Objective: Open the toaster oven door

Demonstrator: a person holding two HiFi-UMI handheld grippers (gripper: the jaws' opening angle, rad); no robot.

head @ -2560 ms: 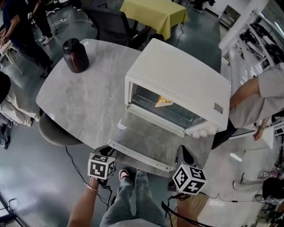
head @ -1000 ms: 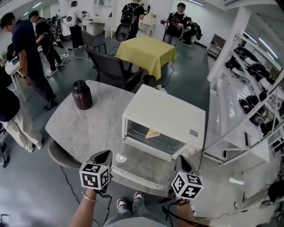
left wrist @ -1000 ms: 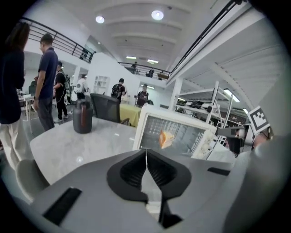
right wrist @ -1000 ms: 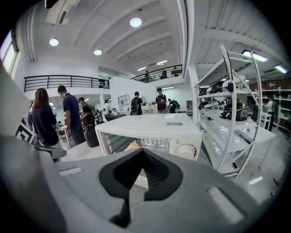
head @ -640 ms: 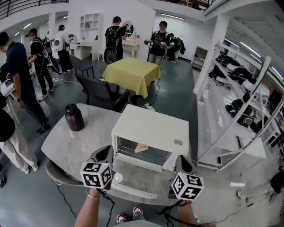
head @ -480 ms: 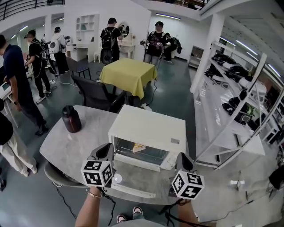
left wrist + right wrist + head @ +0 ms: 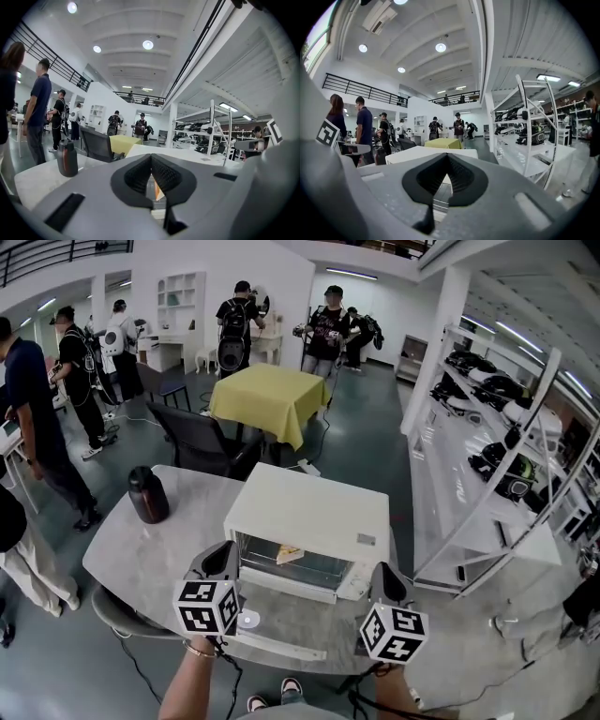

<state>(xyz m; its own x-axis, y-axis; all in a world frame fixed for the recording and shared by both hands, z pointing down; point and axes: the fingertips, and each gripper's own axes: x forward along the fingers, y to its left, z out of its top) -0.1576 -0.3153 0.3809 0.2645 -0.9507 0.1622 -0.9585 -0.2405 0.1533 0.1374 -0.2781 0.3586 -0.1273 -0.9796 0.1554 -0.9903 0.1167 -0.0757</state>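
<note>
There is 1 white toaster oven in the middle, with 1 slice of food inside. 1 dark jug is at the middle left. There is 1 grey bench and 1 yellow cloth. There are 2 tools: the left tool and the right tool, both near the bottom.

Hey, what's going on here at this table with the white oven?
A person holds a two-jaw gripper in each hand before a white toaster oven on a grey stone-look table. The oven's glass door already lies folded down flat, with a yellowish slice of food inside. The left gripper and right gripper are both shut and empty, touching nothing.
</note>
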